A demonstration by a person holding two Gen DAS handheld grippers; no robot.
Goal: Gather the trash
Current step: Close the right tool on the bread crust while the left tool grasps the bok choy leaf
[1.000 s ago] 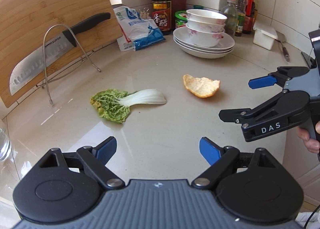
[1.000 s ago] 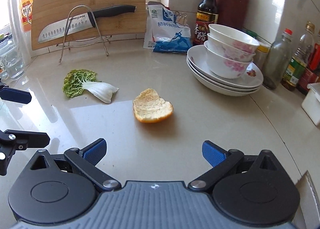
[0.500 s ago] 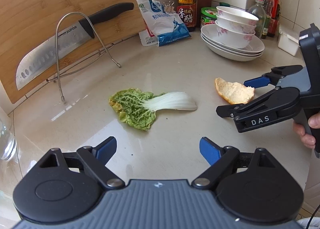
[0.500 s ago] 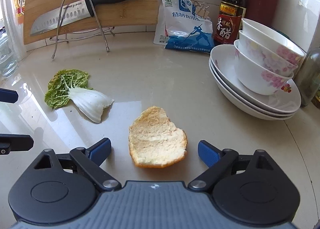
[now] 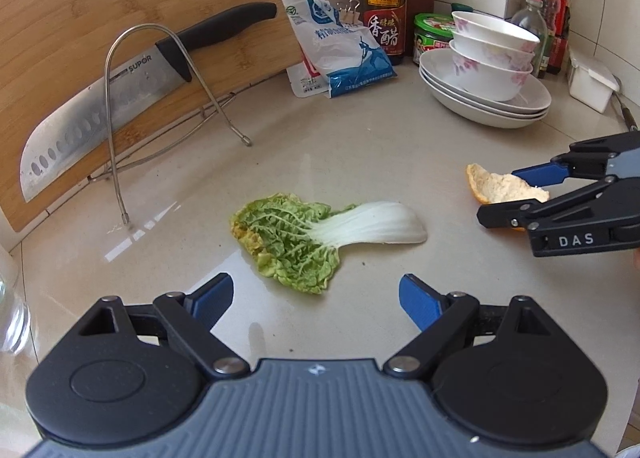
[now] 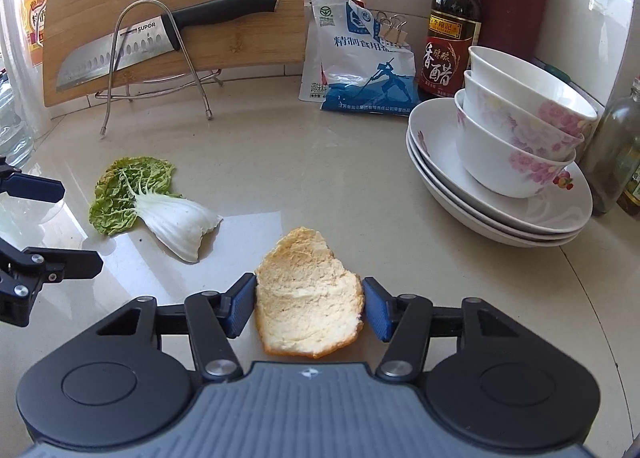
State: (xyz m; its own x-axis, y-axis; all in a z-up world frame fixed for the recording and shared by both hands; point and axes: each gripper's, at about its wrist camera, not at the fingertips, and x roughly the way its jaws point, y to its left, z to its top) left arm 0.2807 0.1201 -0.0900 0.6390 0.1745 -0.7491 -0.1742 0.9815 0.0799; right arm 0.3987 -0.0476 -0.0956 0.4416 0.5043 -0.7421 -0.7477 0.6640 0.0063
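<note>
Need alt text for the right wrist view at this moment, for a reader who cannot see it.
The right gripper has its blue jaws against both sides of an orange peel lying on the pale countertop; they have just been closing. A cabbage leaf lies to the left, stacked bowls on plates to the right, a knife behind.

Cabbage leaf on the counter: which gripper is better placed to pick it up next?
Left. The left gripper stands open just short of the cabbage leaf, lined up with it. The right gripper has just been closing on the orange peel, its pads at the peel's edges.
</note>
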